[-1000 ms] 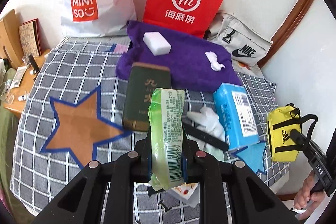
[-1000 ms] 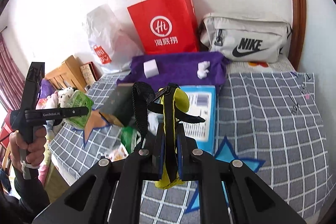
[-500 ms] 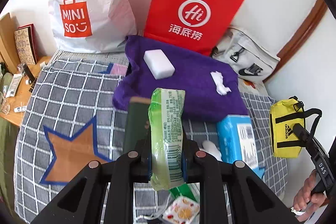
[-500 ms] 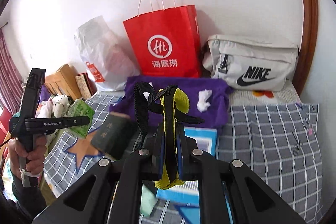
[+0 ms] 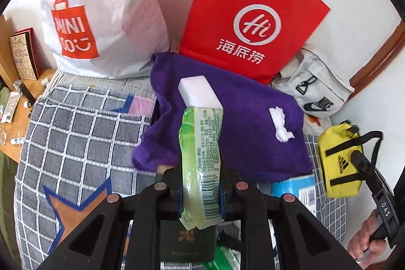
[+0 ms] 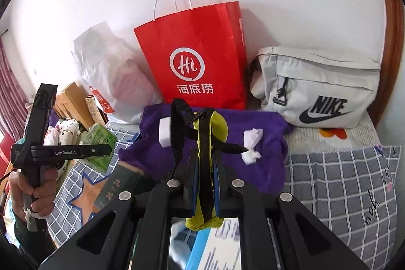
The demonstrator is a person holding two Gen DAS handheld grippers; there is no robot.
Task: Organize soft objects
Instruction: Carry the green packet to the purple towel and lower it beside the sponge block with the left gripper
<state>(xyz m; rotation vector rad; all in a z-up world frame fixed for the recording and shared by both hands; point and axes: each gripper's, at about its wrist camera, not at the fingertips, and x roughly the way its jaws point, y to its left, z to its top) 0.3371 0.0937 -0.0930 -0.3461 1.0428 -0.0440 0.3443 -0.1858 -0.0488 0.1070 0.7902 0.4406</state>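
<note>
My left gripper is shut on a green tissue pack and holds it above the bed, near the front edge of a purple towel. A white sponge and a crumpled white tissue lie on the towel. My right gripper is shut on a yellow Adidas pouch with black straps, held above the bed in front of the towel. The pouch also shows in the left wrist view, the tissue pack in the right wrist view.
A red paper bag, a white Miniso bag and a grey Nike bag stand along the wall. A dark green box and a blue tissue pack lie below the grippers. A wooden nightstand is at left.
Both grippers have moved forward toward the purple towel and the wall, carrying their items. The bags now look larger and the green box and blue pack have slid under the grippers.
</note>
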